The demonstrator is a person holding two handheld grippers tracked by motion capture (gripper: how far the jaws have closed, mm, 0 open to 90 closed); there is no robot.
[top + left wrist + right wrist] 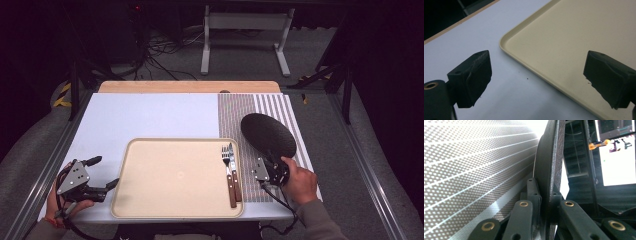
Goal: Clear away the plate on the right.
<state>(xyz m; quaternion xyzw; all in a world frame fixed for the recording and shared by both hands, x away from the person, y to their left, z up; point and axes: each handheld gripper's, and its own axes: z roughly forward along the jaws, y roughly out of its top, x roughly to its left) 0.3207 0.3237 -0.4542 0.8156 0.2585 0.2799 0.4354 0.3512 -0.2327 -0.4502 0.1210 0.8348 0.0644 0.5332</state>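
High view: the right gripper [268,169] is grasping a black plate [267,134] by its near rim, at about 4 o'clock on the counter [150,115]. The plate is tilting up off the patterned mat [240,110], rising from the fingers toward 12 o'clock, with its broad face turned toward the tray [175,175]. The right gripper view confirms the hold: both fingers [534,192] are pinching the plate's [547,170] edge from either side, with the mat [474,170] lying behind.

The left gripper [100,172] is resting at about 8 o'clock, just beside the tray's left rim and touching nothing. In the left gripper view its fingers [474,75] are standing wide apart and released, with the counter [461,42] and the tray's [574,37] corner between them.

1 fork [226,165] and 1 knife [233,170] are lying side by side along the tray's right edge, with long axes running 6 to 12 o'clock and wooden handles toward 6.

The governing relation: the tray's bare middle is lying at 9 o'clock from the plate, beyond the cutlery. The right hand [300,180] is the nearer one, so any carry into the tray would probably need to clear the fork and knife.
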